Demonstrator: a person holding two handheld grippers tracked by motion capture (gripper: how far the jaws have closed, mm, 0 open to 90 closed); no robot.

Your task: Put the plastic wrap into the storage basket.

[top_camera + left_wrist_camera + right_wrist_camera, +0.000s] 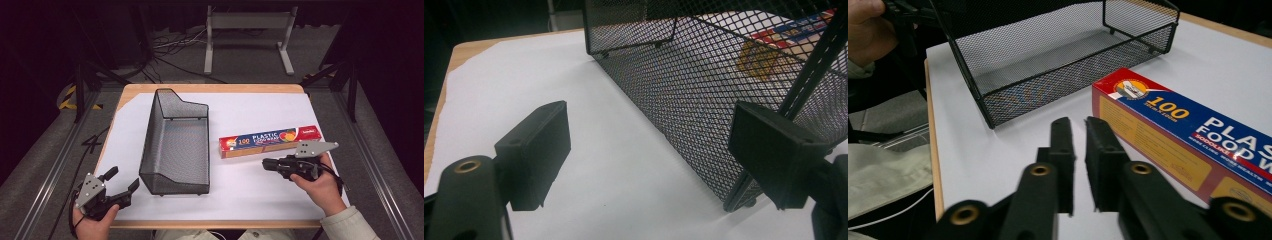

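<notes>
Approach step, I'd say: right tongs [266, 164] closed & empty just beside the wrap box [270, 141] on the tabletop [260, 107], right of mesh basket [176, 145]. Left tongs [122, 180] wide open, empty, near basket's corner. Next: reopen right tongs, straddle box.

- One black wire-mesh basket [176, 145] – open-topped.
- One box of plastic food wrap [270, 141] – long, red and blue.
- Two tongs: left [123, 183], right [265, 163].
- One white sheet [260, 195] over one wooden worktop [210, 88].
- One grey metal stand [248, 37] beyond.
</notes>
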